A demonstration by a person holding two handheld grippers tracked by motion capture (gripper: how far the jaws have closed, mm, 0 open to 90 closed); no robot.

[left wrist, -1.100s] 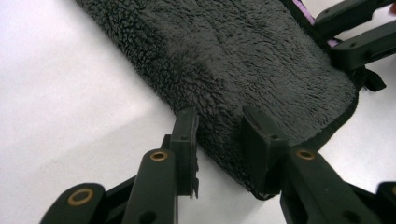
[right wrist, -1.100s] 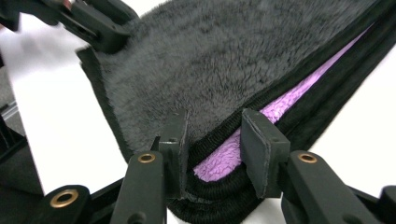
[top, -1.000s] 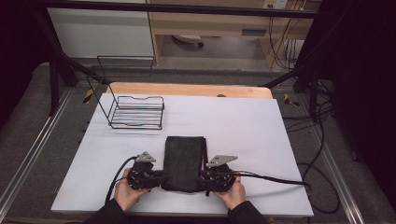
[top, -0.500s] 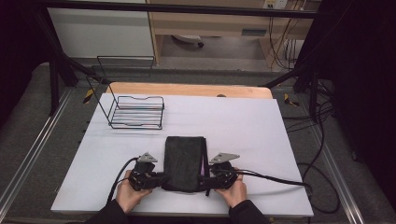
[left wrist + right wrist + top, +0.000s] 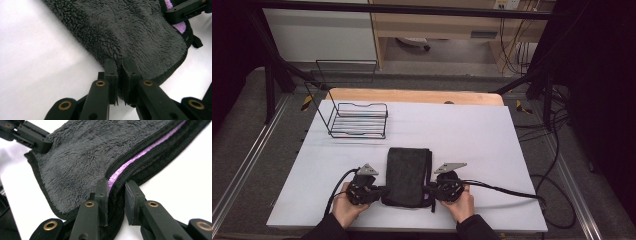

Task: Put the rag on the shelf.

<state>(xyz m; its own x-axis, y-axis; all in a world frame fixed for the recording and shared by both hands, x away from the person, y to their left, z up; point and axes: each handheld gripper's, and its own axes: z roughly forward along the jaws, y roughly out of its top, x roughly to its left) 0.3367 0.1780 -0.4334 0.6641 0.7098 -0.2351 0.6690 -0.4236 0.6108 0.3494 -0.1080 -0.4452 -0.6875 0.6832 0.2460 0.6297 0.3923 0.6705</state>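
The folded dark grey fleece towel [image 5: 407,176] lies flat on the white bench [image 5: 472,135], near its front edge, between the two hands. Compared with the frames from a second ago, the towel and both hands occupy nearly the same place; the change is in the jaws, which have just been closing on the cloth from either side. The left tongs [image 5: 119,72] are now together on the left near corner of the towel, with a fold of pile pinched between the pads. The right tongs [image 5: 117,192] have also just been closing and are clamped over the stacked right edge, where the black ribbed hem and a purple inner layer [image 5: 130,162] show between the pads; a narrow gap remains, taken up by the thickness of the layers. Judged from this, the grasp step is complete at both near corners, and the towel is ready to be lifted or folded over. The wire rack [image 5: 359,120] stands well apart at the far left of the bench, untouched.
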